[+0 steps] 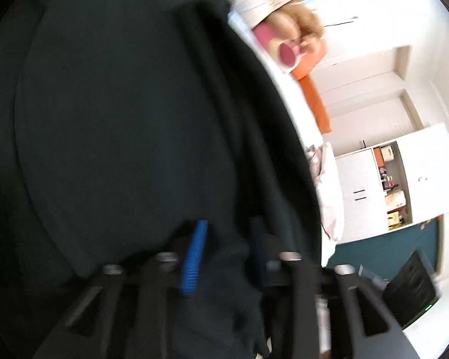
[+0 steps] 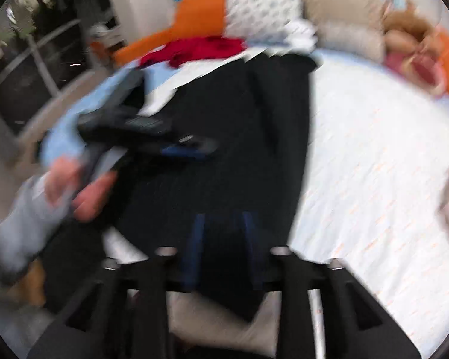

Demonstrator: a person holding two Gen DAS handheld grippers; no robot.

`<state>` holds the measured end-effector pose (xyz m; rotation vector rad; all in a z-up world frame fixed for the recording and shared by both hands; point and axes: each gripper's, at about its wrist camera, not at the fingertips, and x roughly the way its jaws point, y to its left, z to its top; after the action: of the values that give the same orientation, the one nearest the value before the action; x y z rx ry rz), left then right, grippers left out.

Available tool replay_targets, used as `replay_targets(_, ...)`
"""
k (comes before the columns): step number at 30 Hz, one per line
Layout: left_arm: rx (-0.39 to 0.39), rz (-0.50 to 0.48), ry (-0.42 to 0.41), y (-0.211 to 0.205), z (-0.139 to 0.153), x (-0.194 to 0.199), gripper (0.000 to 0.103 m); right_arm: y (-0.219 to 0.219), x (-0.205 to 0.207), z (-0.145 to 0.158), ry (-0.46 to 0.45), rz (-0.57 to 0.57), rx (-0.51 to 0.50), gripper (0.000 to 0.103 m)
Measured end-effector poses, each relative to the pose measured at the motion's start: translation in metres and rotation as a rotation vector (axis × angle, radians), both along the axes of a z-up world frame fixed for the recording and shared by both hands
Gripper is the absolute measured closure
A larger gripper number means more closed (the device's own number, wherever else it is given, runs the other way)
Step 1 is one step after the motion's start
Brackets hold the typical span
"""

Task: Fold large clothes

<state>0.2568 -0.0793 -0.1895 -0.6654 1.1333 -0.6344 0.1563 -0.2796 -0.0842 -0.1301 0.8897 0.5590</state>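
Observation:
A large black garment (image 1: 119, 119) lies spread on the white bed sheet (image 2: 374, 155) and fills most of the left wrist view. In the right wrist view the same garment (image 2: 239, 149) runs from the pillows down over the near bed edge. My left gripper (image 1: 226, 239) stands open over a bunched fold of it; the ribbed face of one blue pad (image 1: 194, 254) is bare. The left gripper (image 2: 152, 137) also shows from the right wrist, held by a hand (image 2: 80, 188) over the garment's left part. My right gripper (image 2: 223, 227) is open, with black cloth between its blue pads (image 2: 194, 239). Both views are blurred.
A red garment (image 2: 194, 49) lies at the head of the bed beside a patterned pillow (image 2: 260, 9), beige pillows (image 2: 344, 30) and a brown plush toy (image 2: 413, 45). An orange headboard (image 2: 200, 9) runs behind. A white cupboard (image 1: 359, 185) and a dark box (image 1: 413, 287) stand beyond the bed.

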Motion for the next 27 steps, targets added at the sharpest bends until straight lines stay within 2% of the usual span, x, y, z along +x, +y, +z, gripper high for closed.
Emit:
replay_targets(1,0.000,0.001,-0.028,0.000,0.004,-0.001,0.034,0.009,0.006,0.001,-0.031,-0.018,-0.037,0.056)
replay_targets(3,0.025,-0.011,-0.079,-0.009,0.013,-0.007,0.030,0.026,0.016,-0.006,-0.025,-0.018,-0.070,0.057)
replay_targets(6,0.121,-0.014,-0.104,-0.014,0.016,-0.007,0.024,0.044,0.027,-0.026,0.021,-0.014,-0.112,0.058)
replay_targets(8,0.125,-0.013,-0.096,-0.017,0.014,-0.002,0.022,0.054,0.033,-0.050,0.064,0.006,-0.140,0.070)
replay_targets(10,0.111,-0.007,-0.088,0.007,0.018,-0.002,0.022,0.054,0.032,-0.060,0.096,0.024,-0.130,0.084)
replay_targets(12,0.151,0.010,-0.107,0.028,0.023,-0.010,0.021,0.054,0.029,-0.053,0.107,0.030,-0.093,0.091)
replay_targets(14,0.205,0.035,-0.136,0.037,0.032,-0.016,0.019,0.056,0.026,-0.036,0.107,0.045,-0.032,0.092)
replay_targets(16,0.225,0.069,-0.166,0.049,0.039,-0.023,0.015,0.063,0.021,-0.024,0.089,0.061,-0.021,0.093)
replay_targets(20,0.248,0.154,-0.171,0.082,0.047,-0.033,0.013,0.079,0.024,-0.035,0.109,0.084,-0.062,0.092)
replay_targets(23,0.285,0.211,-0.123,0.117,0.044,-0.051,0.011,0.084,0.022,-0.058,0.124,0.076,-0.138,0.086)
replay_targets(25,0.347,0.239,-0.090,0.139,0.042,-0.060,0.011,0.091,0.021,-0.060,0.080,0.066,-0.204,0.075)
replay_targets(26,0.405,0.262,-0.066,0.160,0.043,-0.067,0.011,0.094,0.020,-0.057,0.059,0.053,-0.234,0.070)
replay_targets(27,0.441,0.279,-0.055,0.171,0.043,-0.072,0.011,0.100,0.015,-0.049,0.026,0.036,-0.256,0.046)
